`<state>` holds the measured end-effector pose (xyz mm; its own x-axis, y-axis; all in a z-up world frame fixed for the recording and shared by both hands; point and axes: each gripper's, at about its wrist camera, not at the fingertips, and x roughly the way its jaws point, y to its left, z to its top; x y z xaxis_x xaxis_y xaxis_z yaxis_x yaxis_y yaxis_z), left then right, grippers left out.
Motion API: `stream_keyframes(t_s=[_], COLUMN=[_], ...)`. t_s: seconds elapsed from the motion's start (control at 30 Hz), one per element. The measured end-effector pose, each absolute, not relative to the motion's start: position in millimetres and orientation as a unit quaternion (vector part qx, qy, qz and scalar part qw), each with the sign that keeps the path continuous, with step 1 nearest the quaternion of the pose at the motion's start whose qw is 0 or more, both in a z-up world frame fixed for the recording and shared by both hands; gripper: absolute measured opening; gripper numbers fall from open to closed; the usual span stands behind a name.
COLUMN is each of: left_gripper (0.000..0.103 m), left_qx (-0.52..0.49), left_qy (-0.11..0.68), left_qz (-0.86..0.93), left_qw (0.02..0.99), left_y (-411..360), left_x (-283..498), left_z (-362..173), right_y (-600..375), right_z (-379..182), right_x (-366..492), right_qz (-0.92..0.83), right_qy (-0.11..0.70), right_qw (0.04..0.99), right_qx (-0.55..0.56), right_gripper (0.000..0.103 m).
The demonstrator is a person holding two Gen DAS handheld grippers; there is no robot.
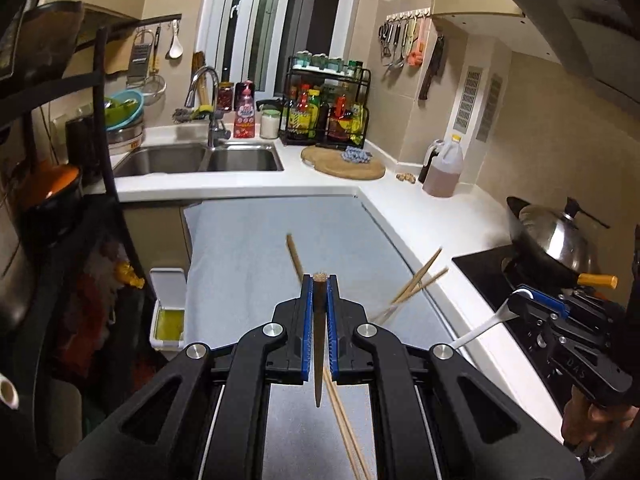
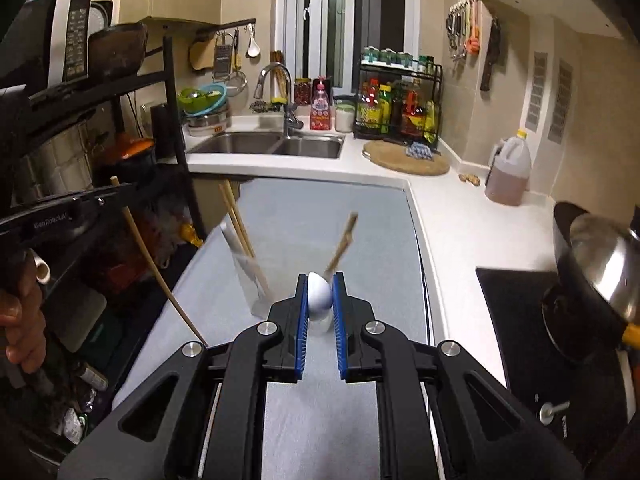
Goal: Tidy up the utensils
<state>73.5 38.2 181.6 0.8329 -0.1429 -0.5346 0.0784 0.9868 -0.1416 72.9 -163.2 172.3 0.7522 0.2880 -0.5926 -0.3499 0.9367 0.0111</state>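
Observation:
My left gripper [image 1: 319,280] is shut on a brown chopstick [image 1: 318,344], held above the grey mat [image 1: 248,248]; in the right wrist view the same chopstick [image 2: 160,276] slants down from the left gripper [image 2: 116,188]. My right gripper [image 2: 320,280] is shut on a white spoon [image 2: 319,296]; its handle [image 1: 480,326] shows in the left wrist view beside the right gripper [image 1: 520,300]. A clear glass [image 2: 252,276] on the mat holds two chopsticks [image 2: 236,216]. More chopsticks [image 1: 416,284] lean over the mat's right side. One chopstick [image 2: 342,244] stands blurred beyond the spoon.
A white counter [image 1: 420,220] runs around the mat. A sink [image 1: 200,160] and tap are at the back, a round cutting board [image 1: 344,164] and sauce rack behind. An oil jug [image 1: 444,168] and a wok [image 1: 552,240] on the stove are at right. A dark shelf [image 2: 120,120] stands left.

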Motion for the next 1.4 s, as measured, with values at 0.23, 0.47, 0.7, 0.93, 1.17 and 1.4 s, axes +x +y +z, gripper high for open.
stream_keyframes(t_s=[0.23,0.47,0.7,0.93,1.17,1.4], left_gripper=[0.006,0.006,0.006,0.006,0.008,0.034], left_qx=[-0.055,-0.055,-0.060,-0.059,-0.044,-0.048], left_qy=[0.240,0.232,0.282,0.316,0.329,0.288], left_qz=[-0.074,-0.090,-0.087,-0.087,-0.081,-0.062], left_qw=[0.966,0.967,0.953,0.943,0.940,0.955], left_y=[31.7,13.4,9.3,10.5,7.1,13.2], left_x=[104.7,146.9,188.8,209.5,209.4,180.8], left_z=[243.2,243.6,176.2,130.7,115.4,146.7], right_y=[-148.5,-129.8,-115.6,-103.4,-97.6,-104.0], right_z=[231.8,217.6,157.9,120.9,106.1,131.7], right_x=[105.9,152.8,187.6,205.2,207.2,189.2], right_qz=[0.177,0.154,0.152,0.152,0.142,0.120], right_qy=[0.261,0.265,0.317,0.346,0.357,0.328], right_qw=[0.947,0.949,0.932,0.921,0.918,0.932], right_qx=[-0.063,-0.079,-0.087,-0.096,-0.098,-0.092], right_gripper=[0.012,0.012,0.012,0.012,0.020,0.043])
